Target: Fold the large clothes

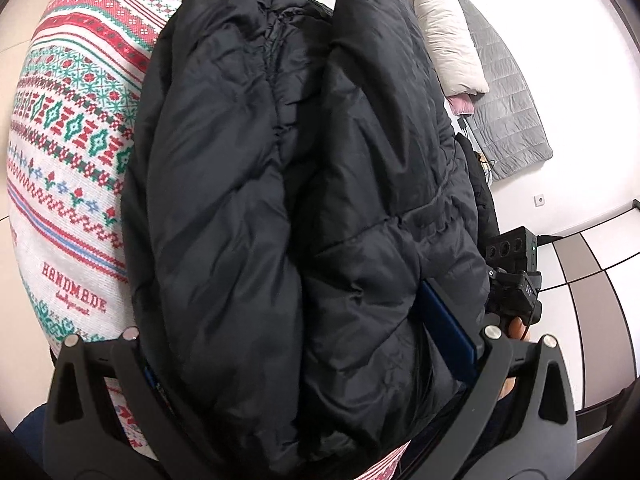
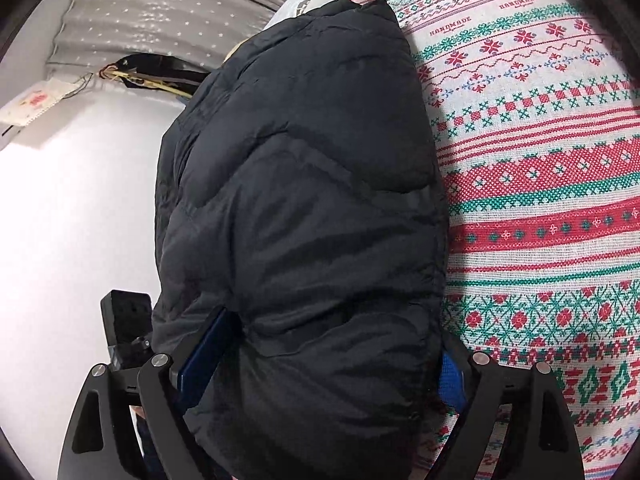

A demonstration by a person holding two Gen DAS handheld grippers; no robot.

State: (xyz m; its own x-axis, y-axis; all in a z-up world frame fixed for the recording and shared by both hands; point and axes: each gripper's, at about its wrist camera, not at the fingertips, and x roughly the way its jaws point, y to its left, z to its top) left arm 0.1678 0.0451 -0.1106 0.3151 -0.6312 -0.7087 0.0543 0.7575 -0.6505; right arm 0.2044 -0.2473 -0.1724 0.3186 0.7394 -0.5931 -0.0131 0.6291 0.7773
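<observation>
From your left wrist view, the black puffer jacket (image 1: 288, 184) lies bundled lengthwise on the counter (image 1: 68, 152), which is covered by a cloth patterned in red and green cross-stitch bands. No container is visible in this view. Your left tongs (image 1: 312, 364) stand wide apart with the near end of the jacket bulging up between them; the blue pad of one finger (image 1: 448, 332) lies against the jacket's right flank, while the opposite finger is mostly hidden behind the fabric, so you cannot confirm from here that both pads press on it. Just beyond that pad, the body of your right tongs (image 1: 516, 280) shows at the jacket's edge with fingertips of your hand (image 1: 518, 328) below it. Past the counter, a cream pillow (image 1: 444, 36) and a grey quilted pad (image 1: 508, 92) lie on the floor. From your right wrist view, the same jacket (image 2: 304, 208) fills the centre, lying along the left edge of the patterned counter (image 2: 540, 184). Your right tongs (image 2: 332, 368) are spread wide, straddling the jacket's near end: one blue pad (image 2: 204, 356) touches its left side and the other (image 2: 452, 380) sits against its right side. The other device (image 2: 128, 320) shows at the left, just beside the jacket.
</observation>
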